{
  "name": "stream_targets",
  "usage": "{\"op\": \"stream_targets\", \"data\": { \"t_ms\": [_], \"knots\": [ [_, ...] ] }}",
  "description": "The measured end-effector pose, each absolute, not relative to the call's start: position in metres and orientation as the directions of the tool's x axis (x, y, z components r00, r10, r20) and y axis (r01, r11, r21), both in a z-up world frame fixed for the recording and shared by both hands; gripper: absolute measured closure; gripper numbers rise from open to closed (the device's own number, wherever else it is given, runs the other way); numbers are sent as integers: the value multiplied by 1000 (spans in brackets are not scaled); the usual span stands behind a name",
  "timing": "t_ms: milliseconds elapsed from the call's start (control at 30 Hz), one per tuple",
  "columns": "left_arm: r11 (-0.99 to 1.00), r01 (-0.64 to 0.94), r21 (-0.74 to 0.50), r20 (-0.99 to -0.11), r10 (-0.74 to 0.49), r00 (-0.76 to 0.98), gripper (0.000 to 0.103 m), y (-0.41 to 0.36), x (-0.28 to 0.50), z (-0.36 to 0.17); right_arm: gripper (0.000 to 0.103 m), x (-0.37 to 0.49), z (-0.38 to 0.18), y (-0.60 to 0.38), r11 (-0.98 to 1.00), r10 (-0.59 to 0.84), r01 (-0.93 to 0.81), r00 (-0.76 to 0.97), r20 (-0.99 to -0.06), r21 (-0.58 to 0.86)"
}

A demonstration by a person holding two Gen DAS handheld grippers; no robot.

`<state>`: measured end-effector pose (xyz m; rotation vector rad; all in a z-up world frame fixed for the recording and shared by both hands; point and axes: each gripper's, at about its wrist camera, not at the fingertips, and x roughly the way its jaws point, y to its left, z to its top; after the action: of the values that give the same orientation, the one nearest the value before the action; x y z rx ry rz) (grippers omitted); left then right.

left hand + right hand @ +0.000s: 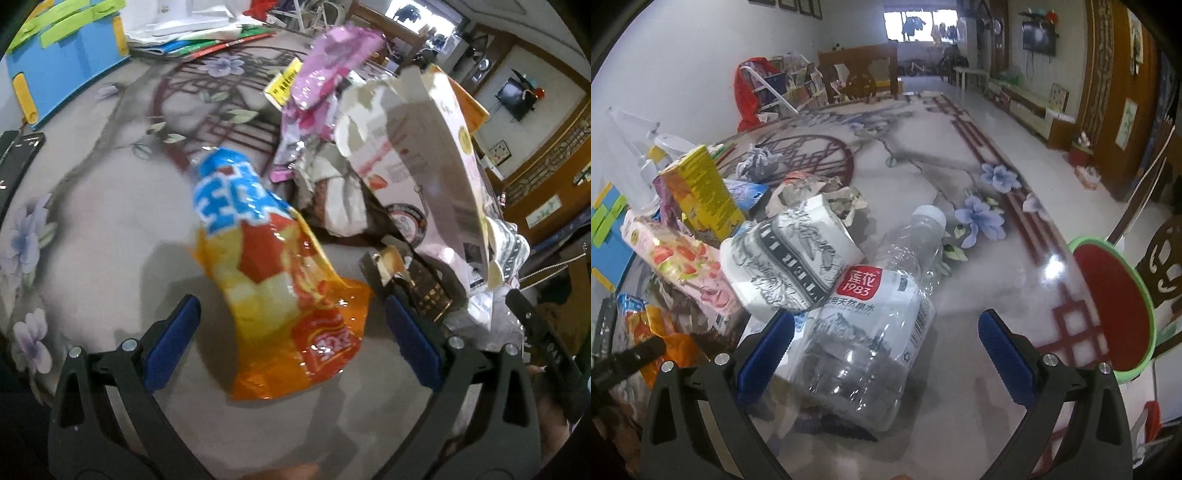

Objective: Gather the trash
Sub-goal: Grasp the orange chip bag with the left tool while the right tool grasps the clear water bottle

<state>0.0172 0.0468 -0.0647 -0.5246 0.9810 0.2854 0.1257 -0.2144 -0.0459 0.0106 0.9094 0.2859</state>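
An orange, yellow and blue snack bag (pixel 273 280) lies on the flowered table between the open jaws of my left gripper (pixel 291 321); it is not gripped. A trash pile lies to its right: a pink-and-white carton (pixel 424 166), pink wrappers (pixel 325 74), crumpled paper (pixel 340 192). In the right wrist view, an empty clear water bottle (pixel 871 317) with a red-and-white label lies between the open jaws of my right gripper (pixel 886 332). Left of it are a black-and-white carton (pixel 790 258), the pink carton (pixel 683 266) and a yellow box (pixel 705 188).
A blue box with green and yellow strips (pixel 62 62) stands at the table's far left, next to stacked papers (pixel 199 40). A red-and-green watermelon-shaped seat (pixel 1115 306) stands at the table's right edge. A dark phone (pixel 18 155) lies at the left.
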Motion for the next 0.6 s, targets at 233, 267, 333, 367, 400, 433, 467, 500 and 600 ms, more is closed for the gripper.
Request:
{"op": "stream_targets", "data": {
  "t_ms": [233, 267, 333, 367, 400, 433, 467, 500, 600],
  "knots": [
    [811, -476, -339, -838, -31, 544, 8, 55, 26, -70, 7, 135, -61, -220, 955, 286, -224, 508, -812, 196],
    [808, -479, -344, -838, -34, 545, 9, 56, 28, -71, 7, 137, -63, -220, 952, 295, -226, 500, -814, 206],
    [802, -476, -361, -831, -46, 554, 15, 59, 31, -72, 7, 138, -65, -222, 947, 314, -228, 493, -811, 228],
    [807, -472, -355, -832, -42, 554, 22, 58, 32, -72, 7, 138, -65, -222, 945, 317, -232, 493, -810, 229],
    [810, -468, -354, -831, -42, 555, 27, 58, 33, -72, 7, 138, -65, -222, 945, 318, -233, 494, -810, 229],
    [814, -462, -353, -830, -44, 556, 31, 57, 34, -72, 7, 137, -64, -222, 945, 317, -236, 494, -810, 226],
    [818, -458, -348, -830, -42, 556, 33, 56, 34, -72, 7, 137, -64, -222, 944, 318, -242, 494, -809, 223],
    [824, -450, -345, -830, -44, 556, 34, 55, 35, -72, 10, 137, -64, -221, 943, 320, -250, 495, -808, 220],
    [834, -427, -351, -822, -56, 567, 36, 50, 34, -71, 21, 134, -62, -221, 930, 357, -268, 485, -798, 254]
  ]
}}
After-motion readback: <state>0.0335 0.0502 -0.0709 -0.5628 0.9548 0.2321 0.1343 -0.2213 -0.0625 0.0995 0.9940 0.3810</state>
